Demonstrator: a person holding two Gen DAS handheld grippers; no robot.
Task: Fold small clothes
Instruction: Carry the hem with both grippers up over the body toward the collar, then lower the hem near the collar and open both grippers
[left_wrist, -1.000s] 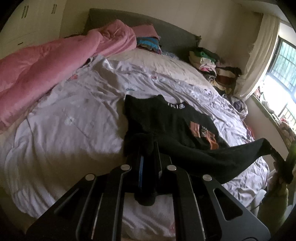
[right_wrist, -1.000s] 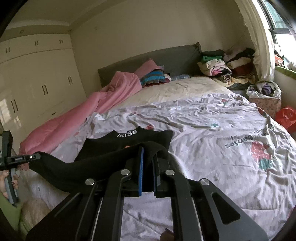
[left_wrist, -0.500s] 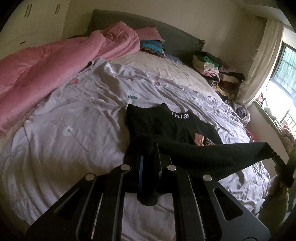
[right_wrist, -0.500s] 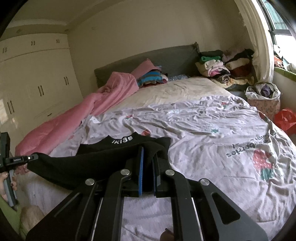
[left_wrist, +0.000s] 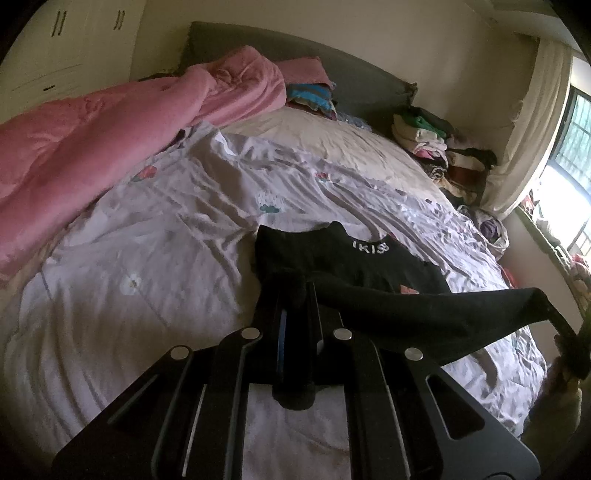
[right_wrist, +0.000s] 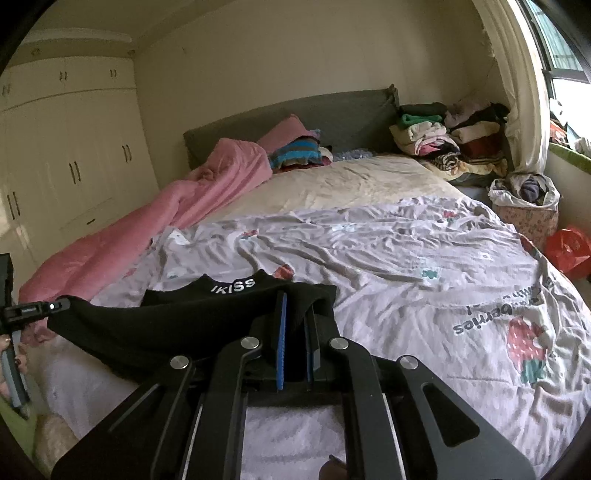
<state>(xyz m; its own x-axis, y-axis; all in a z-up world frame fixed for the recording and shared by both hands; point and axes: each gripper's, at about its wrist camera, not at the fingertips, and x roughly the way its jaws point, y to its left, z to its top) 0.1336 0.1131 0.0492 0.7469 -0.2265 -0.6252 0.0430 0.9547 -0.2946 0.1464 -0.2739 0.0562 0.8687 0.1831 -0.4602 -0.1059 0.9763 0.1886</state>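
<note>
A small black shirt (left_wrist: 343, 262) with white "IKISS" lettering at its collar lies on the pale printed sheet (left_wrist: 147, 258). Its lower edge is lifted and stretched taut between both grippers, above the shirt's body. My left gripper (left_wrist: 295, 291) is shut on one end of that edge. My right gripper (right_wrist: 295, 306) is shut on the other end, beside the shirt (right_wrist: 184, 325). Each wrist view shows the other gripper: the right gripper (left_wrist: 565, 328) at the far right, the left gripper (right_wrist: 37, 308) at the far left, gripping cloth. A sliver of orange print (left_wrist: 408, 290) peeks out below the fold.
A pink duvet (left_wrist: 110, 147) runs along the bed's left side. Folded clothes (right_wrist: 443, 136) are stacked by the grey headboard (right_wrist: 332, 110). A bag of clothes (right_wrist: 524, 206) and a red bag (right_wrist: 569, 251) stand right of the bed. A wardrobe (right_wrist: 55, 155) lines the left wall.
Both grippers have moved toward the headboard, carrying the lifted hem over the shirt's body. The orange print, plain before, is now almost covered. Both grips stay shut.
</note>
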